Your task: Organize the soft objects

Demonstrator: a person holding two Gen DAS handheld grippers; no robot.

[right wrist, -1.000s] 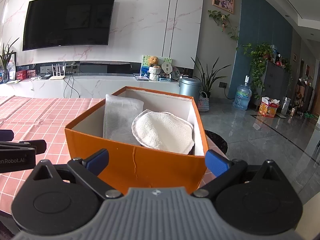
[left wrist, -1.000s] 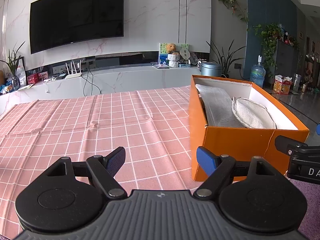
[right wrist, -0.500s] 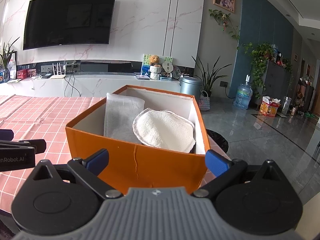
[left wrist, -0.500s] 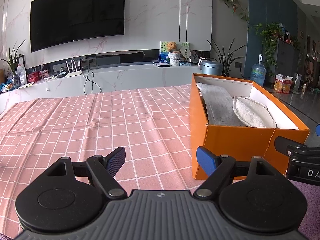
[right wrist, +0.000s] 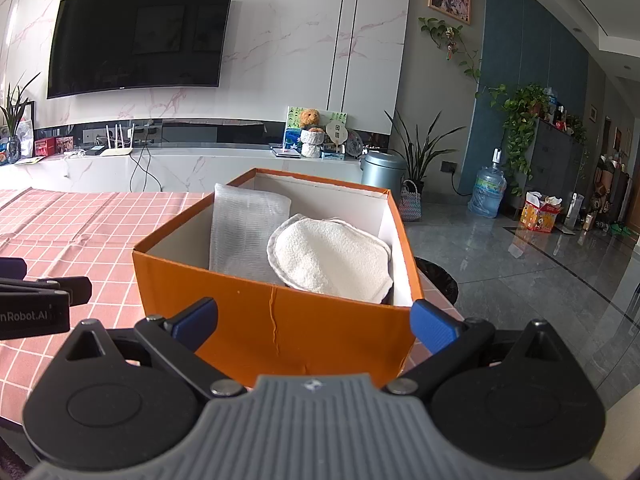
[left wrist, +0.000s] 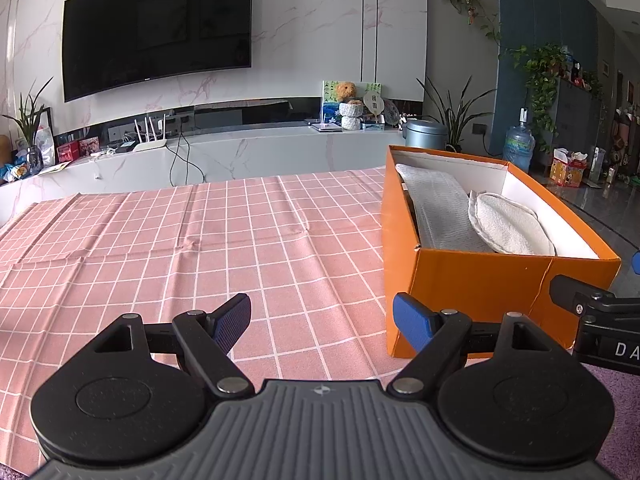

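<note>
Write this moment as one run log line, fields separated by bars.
left tool: open, empty | right tool: open, empty | orange box: holds mesh pad, round white pad

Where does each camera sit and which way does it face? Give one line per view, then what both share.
Left wrist: sits on the left gripper, low over the pink checked tablecloth, facing the TV wall; its open fingers show, the right gripper's tip at right.
Right wrist: sits on the right gripper, facing the orange box's near wall; its open fingers show, the left gripper's tip at left.
Shared: the box, the mesh pad and white towel pad inside, the tablecloth, the TV.
</note>
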